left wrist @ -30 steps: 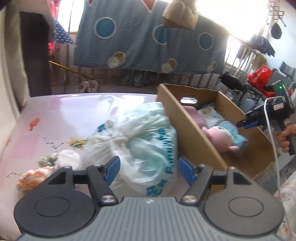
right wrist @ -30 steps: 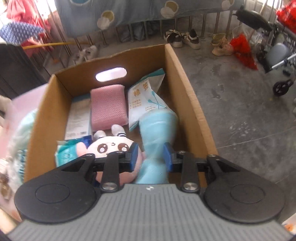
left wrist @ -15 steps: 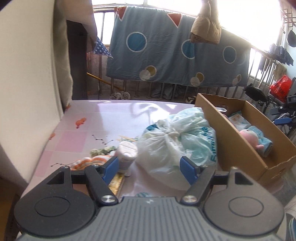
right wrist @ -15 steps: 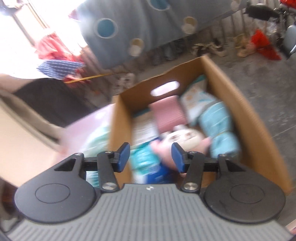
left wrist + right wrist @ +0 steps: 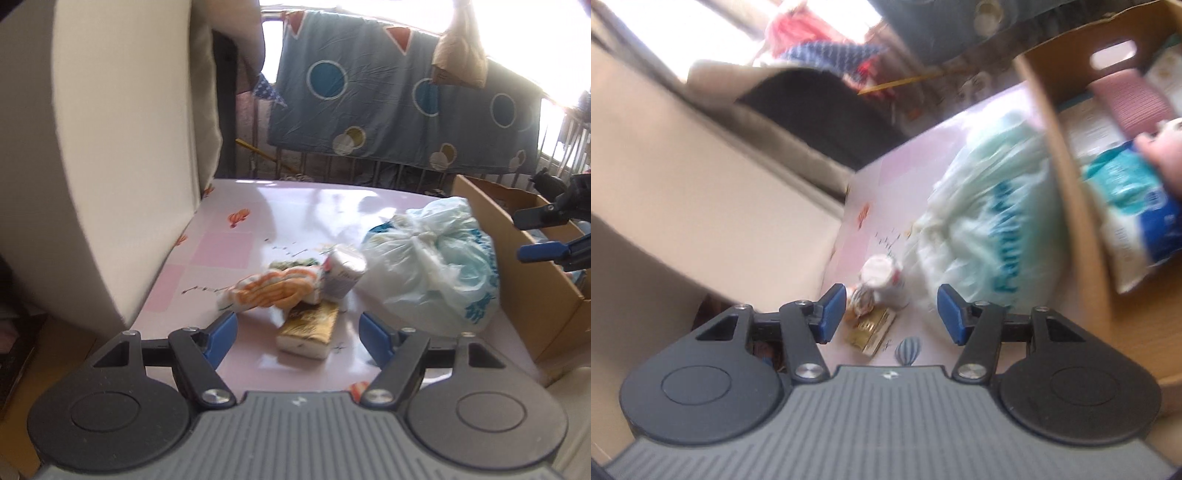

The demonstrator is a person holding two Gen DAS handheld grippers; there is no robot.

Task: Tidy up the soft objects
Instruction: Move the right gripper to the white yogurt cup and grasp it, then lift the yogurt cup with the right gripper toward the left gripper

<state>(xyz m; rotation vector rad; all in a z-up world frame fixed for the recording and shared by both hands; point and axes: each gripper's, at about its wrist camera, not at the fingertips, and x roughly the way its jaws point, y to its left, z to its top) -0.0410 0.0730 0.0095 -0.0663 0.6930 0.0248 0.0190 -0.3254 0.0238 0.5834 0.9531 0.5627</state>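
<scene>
On the pink table [image 5: 236, 254], the left gripper [image 5: 297, 334] hangs with its jaws spread wide and empty. Just beyond lie an orange-and-white striped cloth [image 5: 273, 291], a gold-faced packet [image 5: 310, 326] and a white roll [image 5: 341, 271] whose print is too blurred to read. Right of them slumps a pale plastic bag [image 5: 428, 258]; its blue lettering is smeared by motion. The cardboard box [image 5: 517, 273] is cut off at the right. The right gripper [image 5: 892, 314] is likewise spread apart, holding nothing.
</scene>
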